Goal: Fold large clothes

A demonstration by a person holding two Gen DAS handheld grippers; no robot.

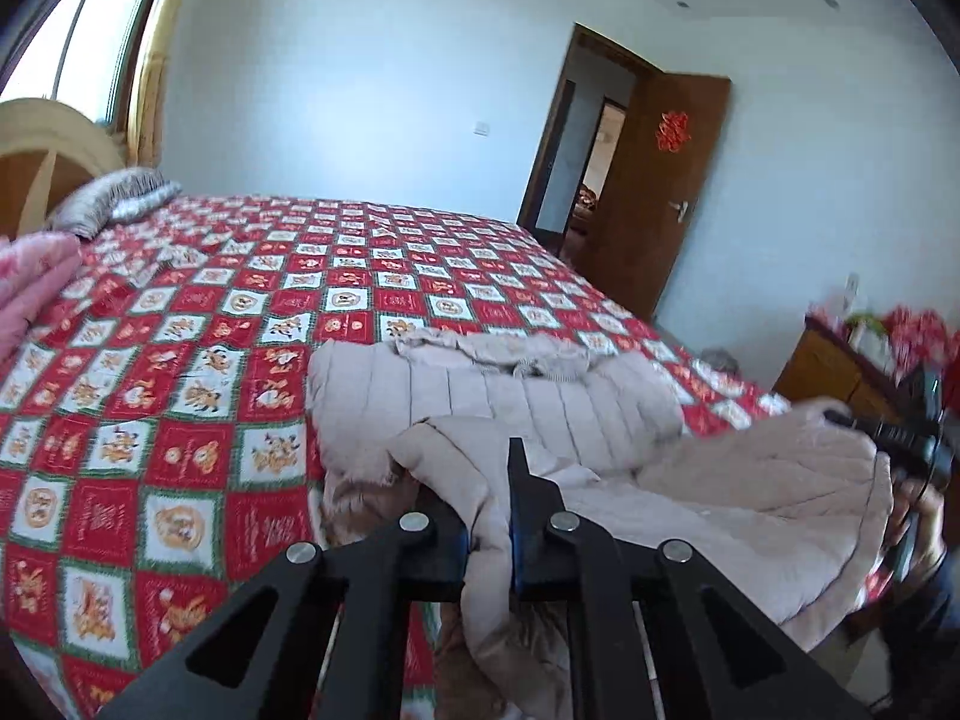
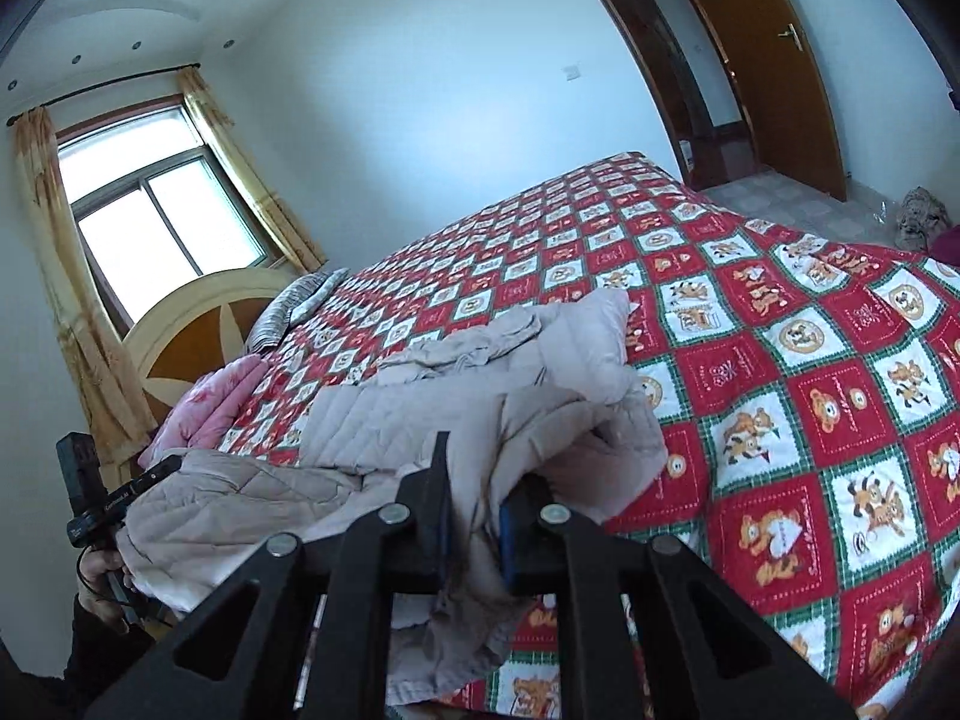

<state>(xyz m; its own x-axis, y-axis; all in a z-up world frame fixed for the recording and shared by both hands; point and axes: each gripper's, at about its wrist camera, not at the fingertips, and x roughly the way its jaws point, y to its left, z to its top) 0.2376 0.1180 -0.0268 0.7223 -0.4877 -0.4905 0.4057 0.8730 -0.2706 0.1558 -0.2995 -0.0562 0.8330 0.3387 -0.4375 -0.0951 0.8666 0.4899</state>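
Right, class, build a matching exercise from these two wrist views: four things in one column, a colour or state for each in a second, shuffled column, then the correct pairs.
Column 1
1. padded coat
2. bedspread
3. door
4. folded blanket

Column 2
A. pink, stacked near the headboard
B. beige, pinched by both the left gripper and the right gripper
C. brown, standing open
D. red and white checks with cartoon prints

Pairs: 1-B, 2-D, 3-C, 4-A
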